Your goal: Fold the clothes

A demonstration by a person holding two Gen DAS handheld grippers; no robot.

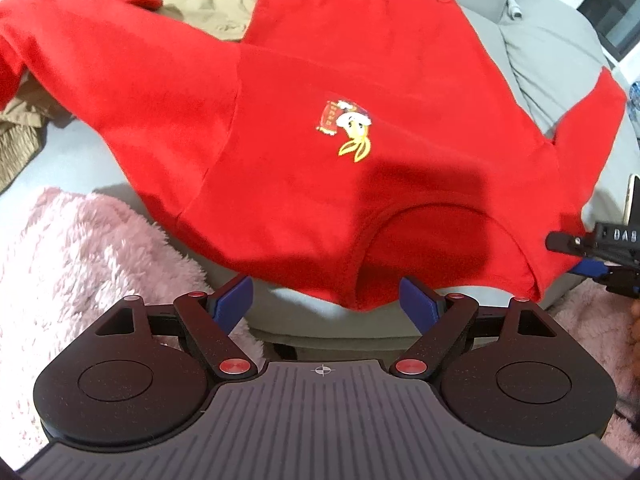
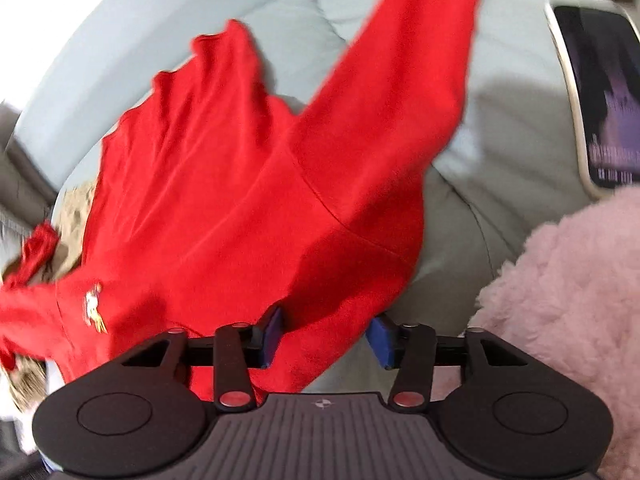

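Sweater [image 1: 320,92] was spread flat on the sofa [image 2: 500,120] for folding. Left gripper [image 1: 326,302] gaped wide, empty; right gripper [image 2: 326,338] straddled the shoulder, grip unclear.

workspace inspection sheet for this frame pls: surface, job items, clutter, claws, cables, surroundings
Surface: grey sofa cushion, soft and uneven.
Job's things: red sweatshirt spread front up, collar nearest the left claw, one sleeve out to each side.
Clutter: tan garment under the far sleeve; pink fluffy blanket along the near edge; phone on the cushion, screen lit.
Grippers: left claw open, empty, short of the collar; right claw part open with the sweatshirt's shoulder edge between its pads, grip not confirmed.
Cables: white cord at the far cushion.
Surroundings: sofa backrest; nothing else seen clearly.
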